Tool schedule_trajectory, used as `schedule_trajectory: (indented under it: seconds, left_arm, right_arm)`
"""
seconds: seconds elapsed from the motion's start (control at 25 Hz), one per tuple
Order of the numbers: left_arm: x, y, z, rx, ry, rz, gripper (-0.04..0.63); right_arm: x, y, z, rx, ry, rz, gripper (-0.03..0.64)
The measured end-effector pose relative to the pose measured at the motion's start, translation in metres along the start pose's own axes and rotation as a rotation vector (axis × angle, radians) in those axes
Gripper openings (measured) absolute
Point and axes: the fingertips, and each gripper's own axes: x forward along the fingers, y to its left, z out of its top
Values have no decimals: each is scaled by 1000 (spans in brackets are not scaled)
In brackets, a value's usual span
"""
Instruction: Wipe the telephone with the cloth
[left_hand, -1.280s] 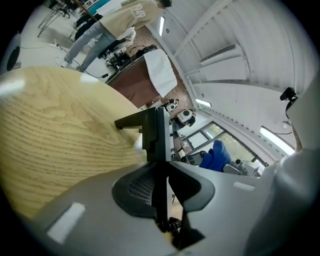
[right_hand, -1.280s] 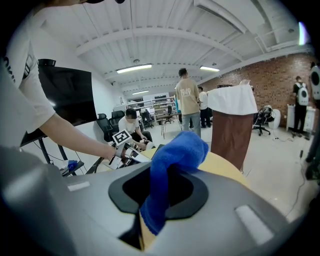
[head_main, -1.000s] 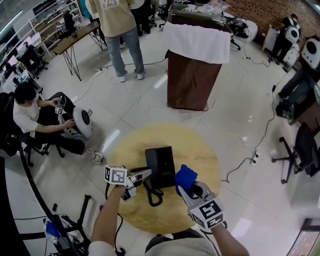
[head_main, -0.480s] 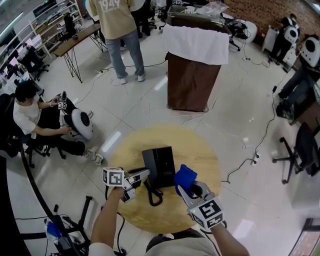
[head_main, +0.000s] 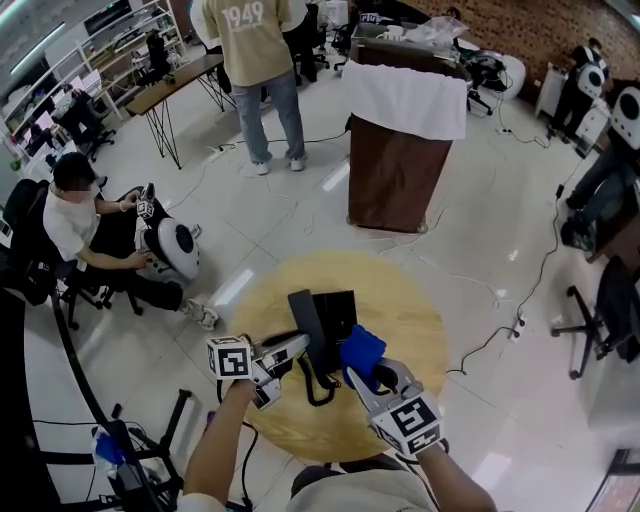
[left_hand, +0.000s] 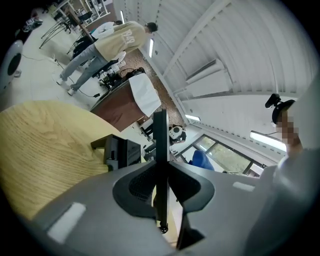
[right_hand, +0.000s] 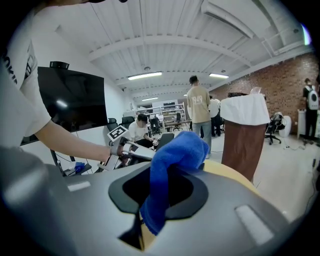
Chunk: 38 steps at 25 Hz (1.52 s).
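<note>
Blue cloth (head_main: 362, 350) is sitting clamped in the right gripper (head_main: 373, 373), just right of the handset (head_main: 306, 322). The left gripper (head_main: 293, 347) is clenching that handset, lengthwise near-to-far.

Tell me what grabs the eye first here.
The bright blue cloth stands out, bunched in the right gripper over the round wooden table. Beside it, the left gripper clamps the black handset next to the telephone base.

Round table (head_main: 405, 300); draped brown stand (head_main: 395, 185); seated person (head_main: 72, 222).
</note>
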Motion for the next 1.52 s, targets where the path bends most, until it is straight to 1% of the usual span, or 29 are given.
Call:
schedule_trajectory:
  seconds: [0.16, 0.36, 0.48, 0.64, 0.88, 1.08, 1.28, 1.4, 1.52]
  left_arm:
    - [5, -39, 3, 60, -19, -5, 64]
    - [12, -80, -3, 144, -5, 13, 64]
    - [13, -92, -13, 164, 0, 43, 64]
    - [11, -101, -27, 169, 6, 60, 64]
    - [4, -108, -30, 162, -32, 59, 64]
    - [-4, -110, -12, 135, -102, 57, 64]
    - [-15, -111, 3, 125, -158, 60, 63]
    - [-17, -113, 12, 136, -174, 64, 64]
    - [-17, -114, 18, 142, -176, 71, 63]
  right_arm:
    - [-6, 5, 21, -24, -37, 21, 61]
    - [-13, 15, 85, -115, -147, 40, 61]
    - [-10, 17, 117, -166, -203, 25, 61]
    - [-1, 26, 136, -223, -233, 31, 61]
    - [2, 35, 129, -234, -217, 57, 61]
    - [-6, 40, 113, -221, -201, 72, 61]
    - [-14, 50, 100, -228, -191, 92, 61]
    - [-15, 56, 89, -225, -178, 99, 61]
    - [-16, 59, 78, -199, -166, 108, 61]
